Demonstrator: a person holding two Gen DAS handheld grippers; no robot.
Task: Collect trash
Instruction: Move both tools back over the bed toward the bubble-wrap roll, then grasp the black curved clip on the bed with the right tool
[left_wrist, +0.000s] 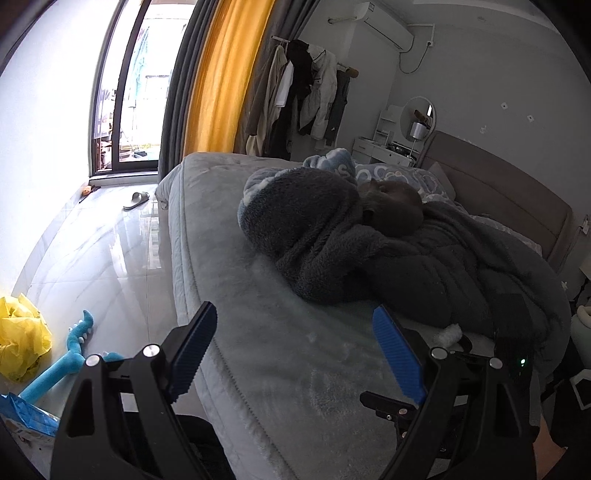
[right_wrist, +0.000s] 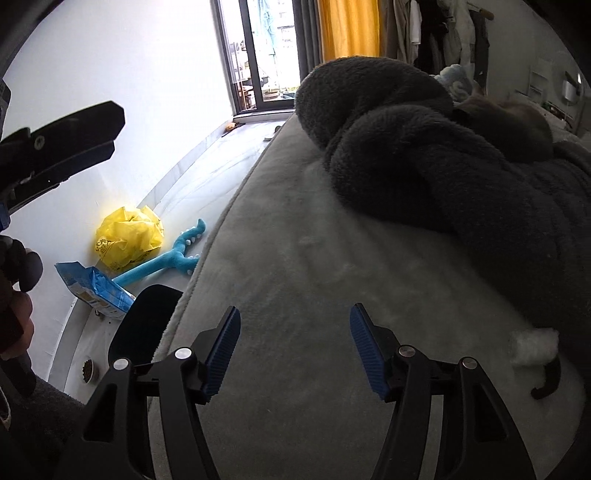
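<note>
Both my tools hang released and empty over the bed (right_wrist: 295, 258): left tool (left_wrist: 295, 350), right tool (right_wrist: 295, 347); white wad (right_wrist: 533, 345) lies nearby.

Daylight is coming in through the glass door (left_wrist: 122, 96), overexposing the white wall (left_wrist: 44, 129) and glaring off the glossy floor (left_wrist: 103, 240). The dark blanket (right_wrist: 461, 177) is losing detail in shadow. Fisheye distortion is bending the edges (black vignette corners); focus is holding fairly sharp.
</note>
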